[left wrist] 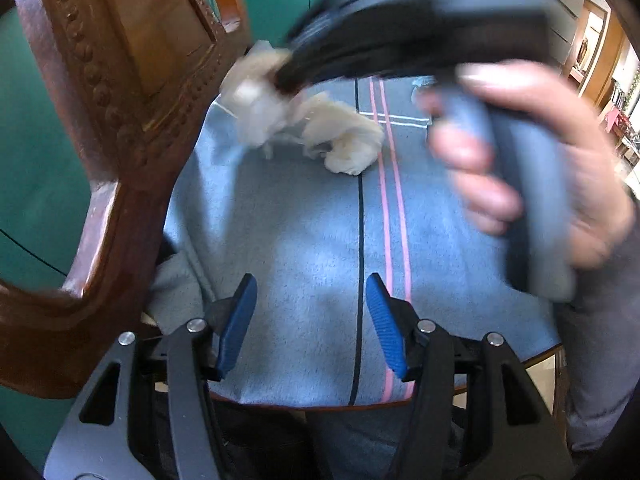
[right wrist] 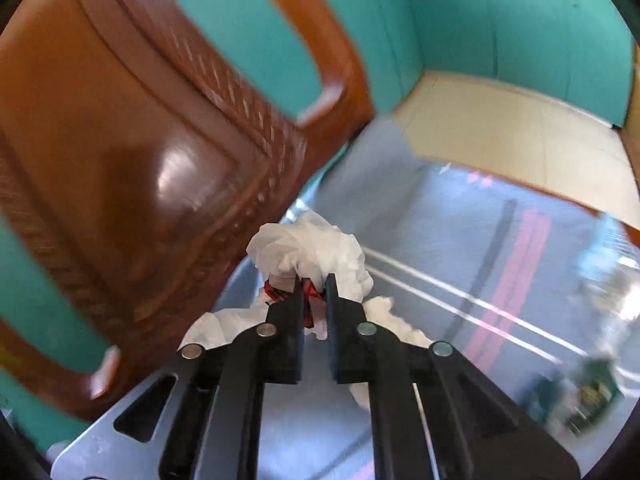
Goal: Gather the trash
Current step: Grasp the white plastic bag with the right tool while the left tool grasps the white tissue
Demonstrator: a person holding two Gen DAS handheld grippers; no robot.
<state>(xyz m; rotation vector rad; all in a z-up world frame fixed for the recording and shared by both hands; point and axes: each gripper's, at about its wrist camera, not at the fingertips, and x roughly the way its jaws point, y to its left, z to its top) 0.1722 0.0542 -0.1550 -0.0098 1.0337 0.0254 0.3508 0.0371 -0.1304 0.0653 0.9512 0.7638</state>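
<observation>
Crumpled white tissue trash lies on a blue blanket covering a chair seat. My right gripper is shut on one white tissue wad and holds it just above the seat; in the left wrist view that gripper and its tissue are blurred. A second tissue wad lies on the blanket beside it and also shows under the held wad in the right wrist view. My left gripper is open and empty, low over the seat's front part.
The carved wooden chair back rises at the left, close to both grippers. The person's hand holds the right gripper at the right. A green and white wrapper-like object lies blurred on the blanket's far right. Teal walls surround.
</observation>
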